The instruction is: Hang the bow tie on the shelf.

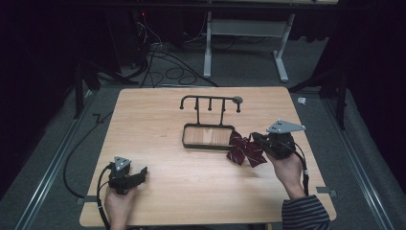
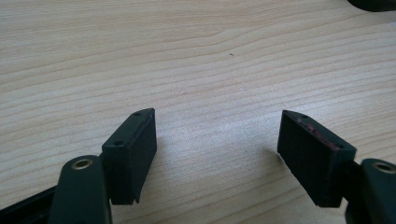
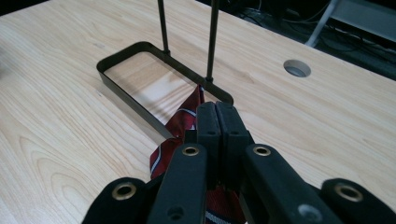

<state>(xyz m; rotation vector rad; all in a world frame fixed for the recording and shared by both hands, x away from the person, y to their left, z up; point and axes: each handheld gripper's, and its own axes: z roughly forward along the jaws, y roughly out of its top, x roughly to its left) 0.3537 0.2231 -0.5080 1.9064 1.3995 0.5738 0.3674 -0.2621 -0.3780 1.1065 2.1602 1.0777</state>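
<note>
A dark red striped bow tie (image 1: 246,152) hangs just right of a black metal stand (image 1: 209,102), whose tray base (image 1: 208,136) rests mid-table. My right gripper (image 1: 254,139) is shut on the bow tie and holds it a little above the wood beside the tray's right end. In the right gripper view the jaws are pressed together, with the red fabric (image 3: 180,122) hanging below them and the stand's two posts (image 3: 213,42) straight ahead. My left gripper (image 1: 142,173) rests near the front left of the table, open and empty; its pads (image 2: 133,149) stand wide apart over bare wood.
The stand's top bar carries several short pegs (image 1: 210,106). A round cable hole (image 3: 297,68) sits in the table beyond the tray. Behind the table lie floor cables (image 1: 165,62) and a white desk frame (image 1: 249,33).
</note>
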